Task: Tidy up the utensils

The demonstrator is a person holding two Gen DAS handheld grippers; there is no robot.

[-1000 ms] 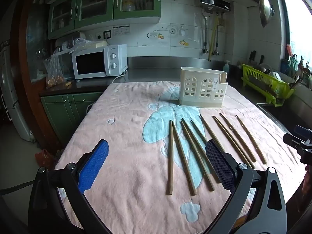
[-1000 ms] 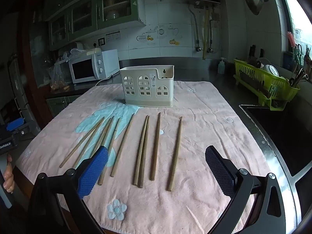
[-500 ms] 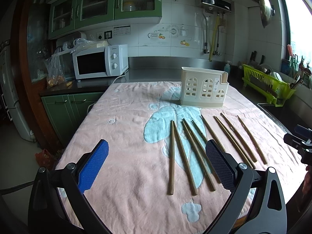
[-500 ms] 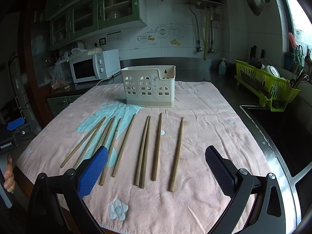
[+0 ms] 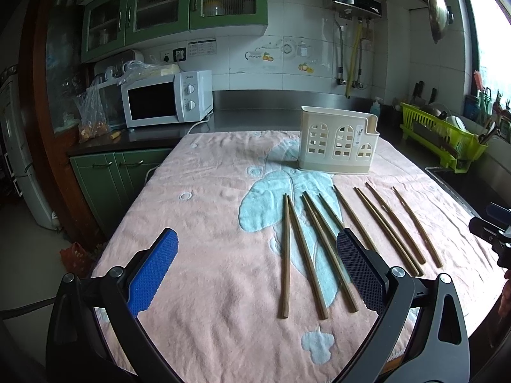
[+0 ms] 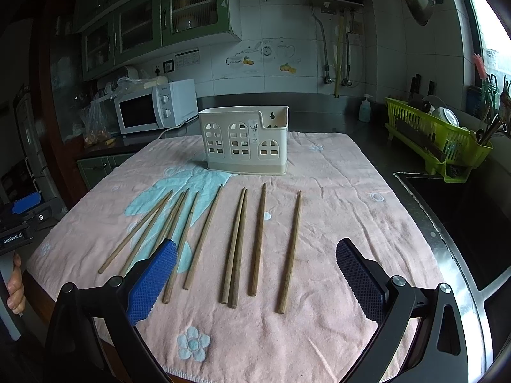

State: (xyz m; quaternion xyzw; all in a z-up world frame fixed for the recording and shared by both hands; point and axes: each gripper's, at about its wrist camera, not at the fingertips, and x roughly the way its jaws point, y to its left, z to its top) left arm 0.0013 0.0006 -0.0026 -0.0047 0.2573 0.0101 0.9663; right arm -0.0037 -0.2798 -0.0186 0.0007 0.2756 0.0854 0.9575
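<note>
Nine chopsticks (image 6: pixel 260 237), one utensil holder (image 6: pixel 244 140), one towel (image 6: pixel 335 210), one microwave (image 6: pixel 153 108)

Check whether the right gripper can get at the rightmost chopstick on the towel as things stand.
Probably yes. The right gripper is open and empty, and the rightmost chopstick lies alone on the towel, clear of its neighbour, its near end between the jaws' line. Nothing sits in the way.

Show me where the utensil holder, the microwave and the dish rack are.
utensil holder (image 6: pixel 244 142): right wrist view, on its front wall between the arched cutouts.
microwave (image 5: pixel 150 106): left wrist view, on its dark door window.
dish rack (image 6: pixel 437 134): right wrist view, on its green slatted side.
</note>
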